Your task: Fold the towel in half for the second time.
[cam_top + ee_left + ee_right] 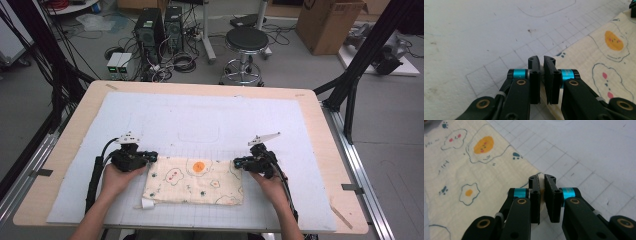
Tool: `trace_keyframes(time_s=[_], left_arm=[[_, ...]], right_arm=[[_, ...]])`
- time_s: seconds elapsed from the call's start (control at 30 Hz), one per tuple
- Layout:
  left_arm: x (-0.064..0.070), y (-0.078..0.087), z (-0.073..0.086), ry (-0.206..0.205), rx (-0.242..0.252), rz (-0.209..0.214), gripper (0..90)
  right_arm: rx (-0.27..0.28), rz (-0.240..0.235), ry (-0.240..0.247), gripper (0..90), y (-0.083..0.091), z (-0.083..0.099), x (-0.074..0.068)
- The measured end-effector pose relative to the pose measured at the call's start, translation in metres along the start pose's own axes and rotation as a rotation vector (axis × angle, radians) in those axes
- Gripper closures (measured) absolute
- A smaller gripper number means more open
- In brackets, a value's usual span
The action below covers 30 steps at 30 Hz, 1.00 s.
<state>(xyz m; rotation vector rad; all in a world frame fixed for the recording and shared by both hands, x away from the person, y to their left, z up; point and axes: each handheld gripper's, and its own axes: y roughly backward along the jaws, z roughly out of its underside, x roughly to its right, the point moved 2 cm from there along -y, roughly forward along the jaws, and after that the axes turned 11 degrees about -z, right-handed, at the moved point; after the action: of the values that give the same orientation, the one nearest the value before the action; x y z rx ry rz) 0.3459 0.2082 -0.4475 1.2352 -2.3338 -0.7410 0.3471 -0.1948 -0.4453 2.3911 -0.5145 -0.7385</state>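
A cream cloth [195, 182] printed with fried eggs and paw marks lies folded flat on the white gridded mat [200, 120], near the front edge. My left gripper [152, 157] is shut on the cloth's far left corner; in the left gripper view the jaws [541, 61] pinch the cloth edge [599, 57]. My right gripper [237, 162] is shut on the far right corner, and the right gripper view has the jaws [542, 180] closed on the cloth [474, 170]. A hand holds each gripper from below.
The mat covers most of a wooden table [70, 135]. A small white tag [146, 204] sticks out at the cloth's near left corner. Beyond the table stand a black stool [246, 42], computer towers [150, 30] with cables, and a cardboard box [330, 25].
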Motion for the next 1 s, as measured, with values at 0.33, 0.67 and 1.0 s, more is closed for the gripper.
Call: trace_keyframes(time_s=[0.33,0.67,1.0], left_arm=[[-0.008,-0.006,-0.017,0.004,0.017,-0.026,83.9],[-0.021,-0.016,-0.036,0.035,0.031,-0.044,84.0],[-0.034,-0.024,-0.057,0.083,0.057,-0.055,84.0]], right_arm=[[0.061,0.003,-0.029,83.9,0.007,-0.017,0.011],[0.081,0.016,-0.056,83.9,0.006,-0.033,0.029],[0.103,0.018,-0.102,83.9,0.006,-0.056,0.049]])
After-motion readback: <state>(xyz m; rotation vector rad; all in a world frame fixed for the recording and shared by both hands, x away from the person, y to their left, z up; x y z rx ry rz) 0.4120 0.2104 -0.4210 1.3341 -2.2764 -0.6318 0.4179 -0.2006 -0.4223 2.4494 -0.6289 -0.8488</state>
